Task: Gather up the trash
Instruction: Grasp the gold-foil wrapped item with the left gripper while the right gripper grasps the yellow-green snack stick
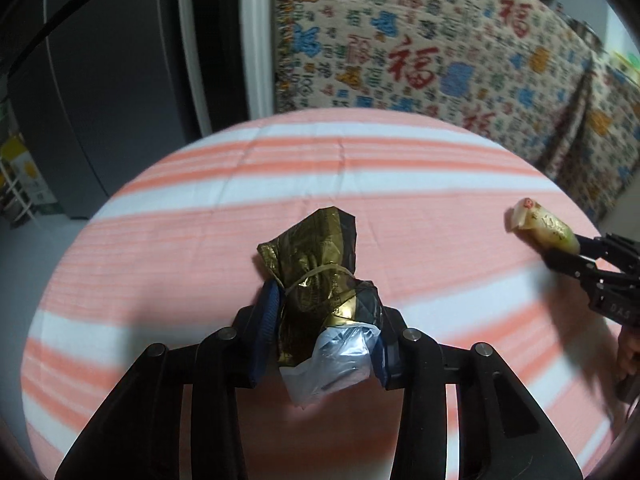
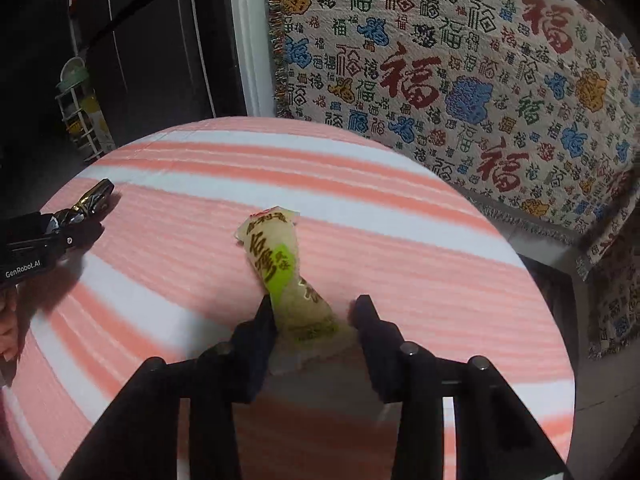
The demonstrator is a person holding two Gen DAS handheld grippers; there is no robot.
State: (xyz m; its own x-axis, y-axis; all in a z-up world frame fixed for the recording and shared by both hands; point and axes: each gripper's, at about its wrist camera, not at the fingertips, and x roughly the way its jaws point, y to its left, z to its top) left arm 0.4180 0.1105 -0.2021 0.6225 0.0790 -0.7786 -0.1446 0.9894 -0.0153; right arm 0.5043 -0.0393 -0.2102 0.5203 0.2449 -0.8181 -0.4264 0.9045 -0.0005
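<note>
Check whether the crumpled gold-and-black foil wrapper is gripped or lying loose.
Gripped: the left gripper has its blue-padded fingers pressed against the crumpled gold-and-black foil wrapper.

"GenRobot.AI" is showing in white on the black left tongs [image 2: 86, 206] — and the large red character 福 is repeating across the cream woven fringed blanket [image 2: 460, 80]; the crumpled beige-and-green snack wrapper's [image 2: 280, 276] characters are staying unreadable.

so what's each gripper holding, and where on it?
Left gripper: gold-and-black wrapper, pinched at its lower, near end. Right gripper: beige snack packet, near end between the fingers; full pinch unclear.
</note>
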